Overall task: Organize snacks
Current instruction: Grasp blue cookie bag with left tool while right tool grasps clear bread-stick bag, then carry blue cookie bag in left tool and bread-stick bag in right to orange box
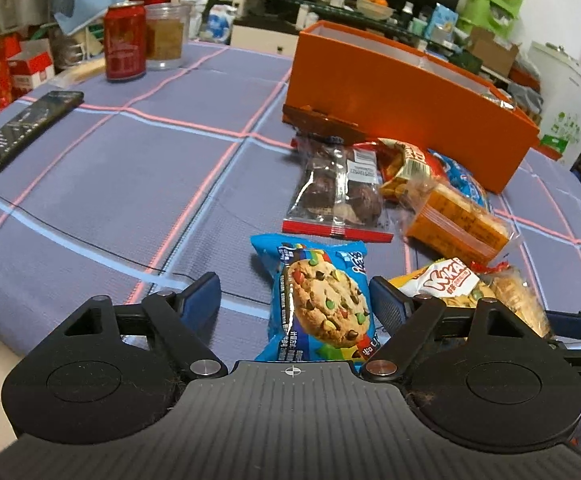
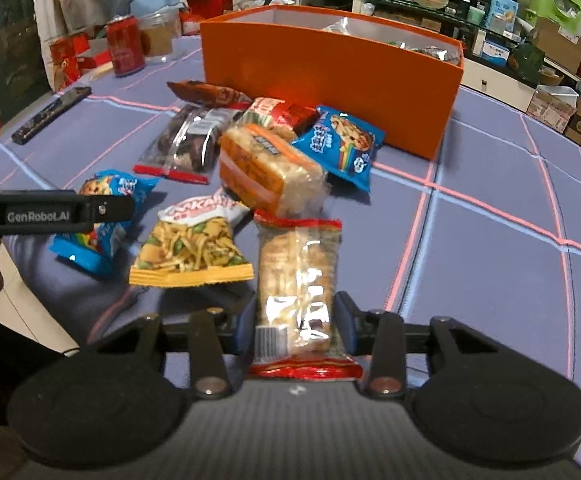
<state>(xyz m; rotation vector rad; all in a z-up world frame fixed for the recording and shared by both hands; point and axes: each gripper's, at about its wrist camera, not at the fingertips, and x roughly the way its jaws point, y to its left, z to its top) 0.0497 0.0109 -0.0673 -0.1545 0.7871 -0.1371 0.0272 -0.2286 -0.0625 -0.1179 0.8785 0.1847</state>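
Observation:
My left gripper (image 1: 294, 300) is open around a blue cookie packet (image 1: 322, 300) lying on the table; the packet touches the right finger, with a wide gap to the left one. My right gripper (image 2: 296, 320) is shut on a clear rice-cracker packet with red ends (image 2: 296, 280). A pile of snacks lies ahead: a yellow noodle-snack bag (image 2: 190, 248), an orange cracker pack (image 2: 266, 168), a second blue cookie packet (image 2: 342, 144), a zip bag of dark snacks (image 2: 186, 140). The orange box (image 2: 330, 72) stands behind them, with some packets inside.
A red soda can (image 1: 124, 42) and a clear plastic cup (image 1: 166, 36) stand at the table's far left. A black remote (image 1: 26, 130) lies on the left. The left gripper's body (image 2: 50, 210) shows in the right wrist view. The table edge is near left.

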